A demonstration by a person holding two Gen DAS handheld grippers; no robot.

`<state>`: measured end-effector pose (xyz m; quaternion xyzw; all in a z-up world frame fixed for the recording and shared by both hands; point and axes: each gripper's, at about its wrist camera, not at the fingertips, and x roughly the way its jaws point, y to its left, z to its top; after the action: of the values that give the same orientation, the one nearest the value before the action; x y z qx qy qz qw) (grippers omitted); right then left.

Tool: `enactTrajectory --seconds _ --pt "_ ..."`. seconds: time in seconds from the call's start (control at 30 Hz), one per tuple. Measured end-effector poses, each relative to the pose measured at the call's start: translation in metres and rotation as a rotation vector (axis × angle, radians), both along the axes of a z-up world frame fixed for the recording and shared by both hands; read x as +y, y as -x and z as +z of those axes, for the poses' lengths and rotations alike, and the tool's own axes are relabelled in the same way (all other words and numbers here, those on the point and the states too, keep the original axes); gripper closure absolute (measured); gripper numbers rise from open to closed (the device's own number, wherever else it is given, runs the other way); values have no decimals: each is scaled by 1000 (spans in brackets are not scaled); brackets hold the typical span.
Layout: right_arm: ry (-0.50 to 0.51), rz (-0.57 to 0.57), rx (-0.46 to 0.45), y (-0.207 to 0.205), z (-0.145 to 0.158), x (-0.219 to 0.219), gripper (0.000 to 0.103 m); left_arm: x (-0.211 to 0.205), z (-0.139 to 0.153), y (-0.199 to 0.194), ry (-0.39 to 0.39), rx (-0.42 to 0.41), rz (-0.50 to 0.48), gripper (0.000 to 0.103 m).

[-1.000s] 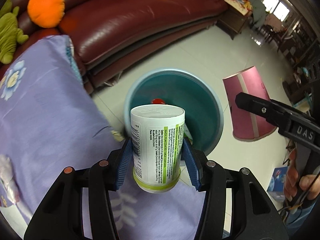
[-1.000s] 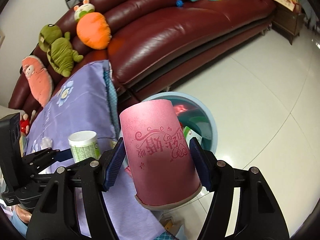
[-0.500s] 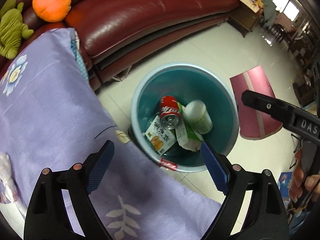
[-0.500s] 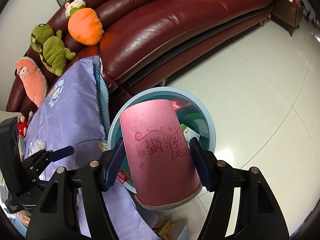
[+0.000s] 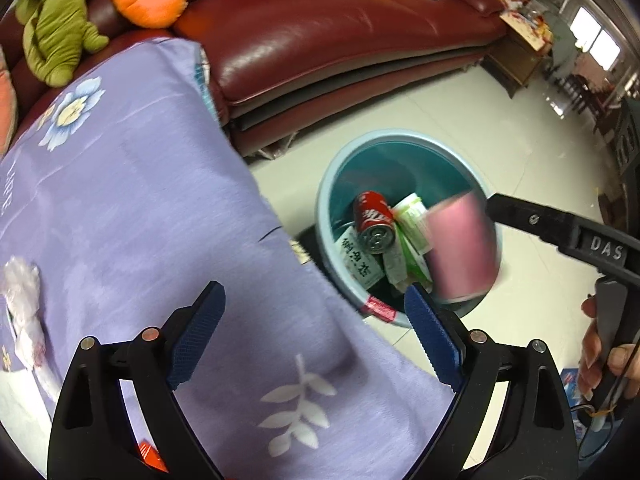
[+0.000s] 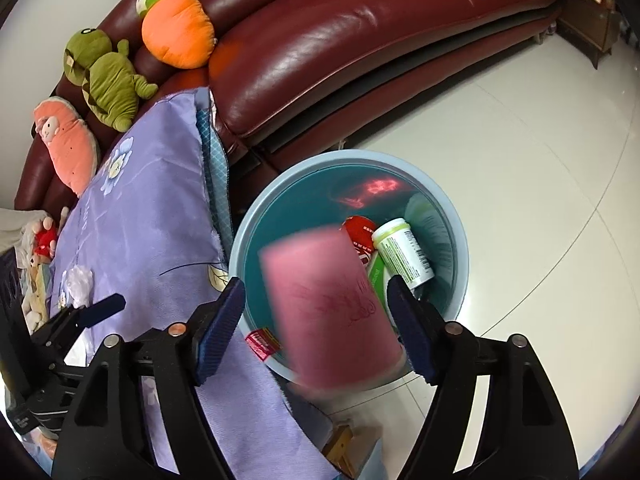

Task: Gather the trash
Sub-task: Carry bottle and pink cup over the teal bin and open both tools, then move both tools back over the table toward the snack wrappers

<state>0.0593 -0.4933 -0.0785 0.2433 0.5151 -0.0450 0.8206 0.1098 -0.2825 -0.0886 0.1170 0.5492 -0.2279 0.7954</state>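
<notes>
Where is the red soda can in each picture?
Left wrist: the red soda can lies in the middle of the blue bin, right of centre.
Right wrist: the can peeks out behind the blurred pink cup, centre.
Shared landmark: the bin's pale rim.

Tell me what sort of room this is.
Most likely a home living room: a long dark red leather sofa with plush toys along its back, glossy white floor tiles, and a table draped in a purple floral cloth beside a teal trash bin.
</notes>
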Motion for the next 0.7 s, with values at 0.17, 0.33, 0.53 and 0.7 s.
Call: enactTrajectory --seconds 0.17,0.33,0.53,0.7 --pt "39 1 15 6 8 9 27 19 5 7 29 7 16 11" --pt "64 8 31 15 16 23 25 43 11 14 51 14 56 11" --pt "88 50 33 24 27 54 25 82 25 24 88 10 93 11" --pt "103 108 19 26 39 90 25 117 38 39 91 -17 114 11"
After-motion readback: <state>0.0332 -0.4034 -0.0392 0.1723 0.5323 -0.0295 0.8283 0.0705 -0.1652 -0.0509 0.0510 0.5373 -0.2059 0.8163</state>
